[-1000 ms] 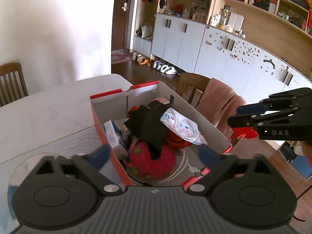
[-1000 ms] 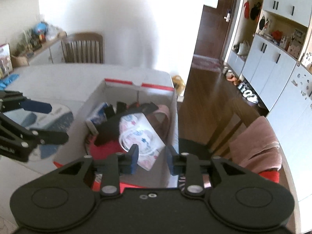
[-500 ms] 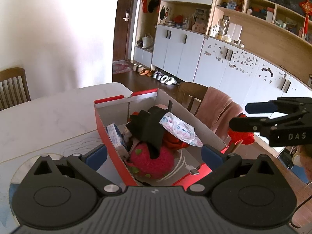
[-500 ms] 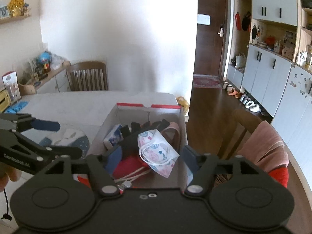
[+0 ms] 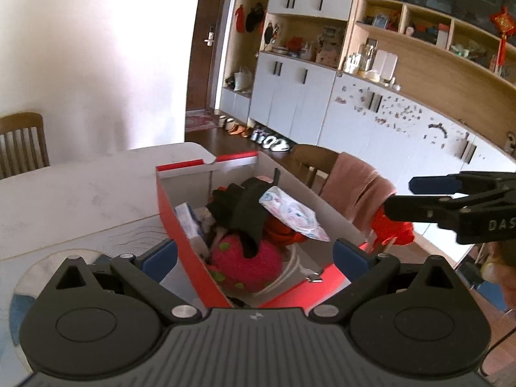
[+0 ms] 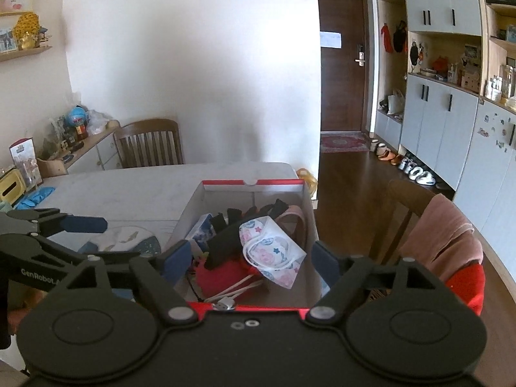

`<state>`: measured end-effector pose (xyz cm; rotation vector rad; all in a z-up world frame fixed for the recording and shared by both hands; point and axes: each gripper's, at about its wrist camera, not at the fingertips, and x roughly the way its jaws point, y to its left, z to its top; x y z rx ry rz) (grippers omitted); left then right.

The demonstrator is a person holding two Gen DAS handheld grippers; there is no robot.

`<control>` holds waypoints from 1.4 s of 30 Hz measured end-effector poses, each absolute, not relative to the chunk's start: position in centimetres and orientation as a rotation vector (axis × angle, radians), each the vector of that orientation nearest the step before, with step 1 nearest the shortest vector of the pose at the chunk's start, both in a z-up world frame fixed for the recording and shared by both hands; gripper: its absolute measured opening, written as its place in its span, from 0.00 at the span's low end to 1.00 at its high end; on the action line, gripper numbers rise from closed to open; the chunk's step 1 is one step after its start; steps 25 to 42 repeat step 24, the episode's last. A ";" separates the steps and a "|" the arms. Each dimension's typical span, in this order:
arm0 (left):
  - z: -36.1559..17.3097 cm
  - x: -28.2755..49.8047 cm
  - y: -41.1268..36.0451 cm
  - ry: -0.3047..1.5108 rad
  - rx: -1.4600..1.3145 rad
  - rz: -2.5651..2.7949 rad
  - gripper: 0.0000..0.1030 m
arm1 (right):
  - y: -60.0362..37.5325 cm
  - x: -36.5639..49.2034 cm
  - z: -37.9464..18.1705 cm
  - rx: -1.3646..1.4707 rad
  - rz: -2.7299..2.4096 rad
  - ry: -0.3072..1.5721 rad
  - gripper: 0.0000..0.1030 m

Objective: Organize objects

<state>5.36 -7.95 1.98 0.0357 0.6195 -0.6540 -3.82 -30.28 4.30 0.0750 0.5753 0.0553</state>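
Observation:
A red cardboard box (image 5: 180, 222) (image 6: 251, 183) with a white inside stands on the pale table (image 5: 80, 193). It holds a patterned face mask (image 6: 274, 251) (image 5: 290, 213) lying on black cloth (image 5: 245, 213), a red plush strawberry (image 5: 248, 258), a tissue pack (image 5: 188, 222) and a white cable (image 6: 235, 293). My left gripper (image 5: 254, 254) (image 6: 106, 238) hovers open at the box's near end, empty. My right gripper (image 6: 251, 258) (image 5: 400, 196) hangs just off the box's other side. Its jaws are opening, with nothing pressed between them.
A wooden chair (image 6: 406, 213) draped with a pink towel (image 6: 441, 245) stands right beside the box. A round patterned mat (image 6: 129, 240) lies on the table left of the box. Another chair (image 6: 148, 143) and a cluttered sideboard (image 6: 64, 148) are at the far side.
The right gripper's jaws have spread from narrow to wide, and it has drawn back from the box. The mask stays in the box. The left gripper shifted slightly.

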 end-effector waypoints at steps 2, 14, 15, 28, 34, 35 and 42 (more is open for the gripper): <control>2.1 5.1 -7.8 0.610 0.033 -0.633 1.00 | -30.2 -4.0 4.3 0.070 0.054 0.573 0.80; 1.6 5.7 -7.6 0.650 0.018 -0.610 1.00 | -30.4 -3.9 3.6 0.095 0.029 0.591 0.80; 1.6 5.7 -7.6 0.652 0.011 -0.615 1.00 | -30.5 -3.9 3.6 0.097 0.029 0.591 0.80; 1.6 5.9 -7.3 0.634 -0.001 -0.605 1.00 | -30.4 -3.7 3.5 0.096 0.025 0.601 0.80; 1.6 5.9 -7.3 0.634 -0.001 -0.605 1.00 | -30.4 -3.7 3.5 0.096 0.025 0.601 0.80; 1.6 5.9 -7.3 0.634 -0.001 -0.605 1.00 | -30.4 -3.7 3.5 0.096 0.025 0.601 0.80; 1.6 5.9 -7.3 0.634 -0.001 -0.605 1.00 | -30.4 -3.7 3.5 0.096 0.025 0.601 0.80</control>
